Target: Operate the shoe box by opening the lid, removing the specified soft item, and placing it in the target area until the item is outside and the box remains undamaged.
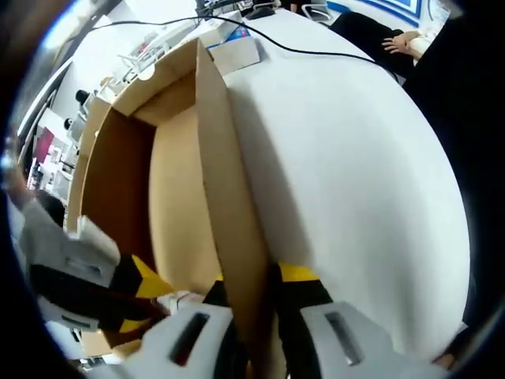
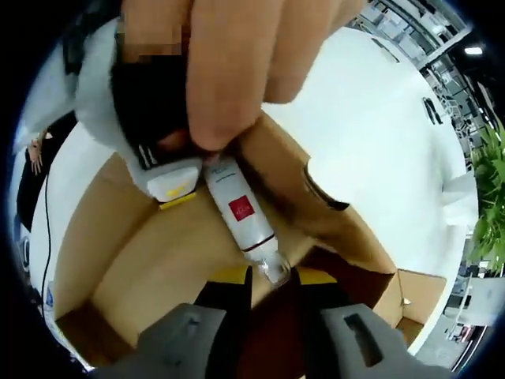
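Shoe box point(image 1: 229, 197) wall in left tool point(image 1: 256, 332); right tool point(image 2: 272, 296) pinching tube point(image 2: 241, 213)

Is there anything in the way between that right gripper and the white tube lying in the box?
Nothing visible stands between them. The white tube lies in the open cardboard box, its cap end already between the right gripper's fingertips. A hand holds the tube's far end, beyond the gripper.

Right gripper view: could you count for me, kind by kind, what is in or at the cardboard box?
Box: 1
Tube: 1
Grippers: 2, the right gripper and the left gripper
Hand: 1
Total: 5
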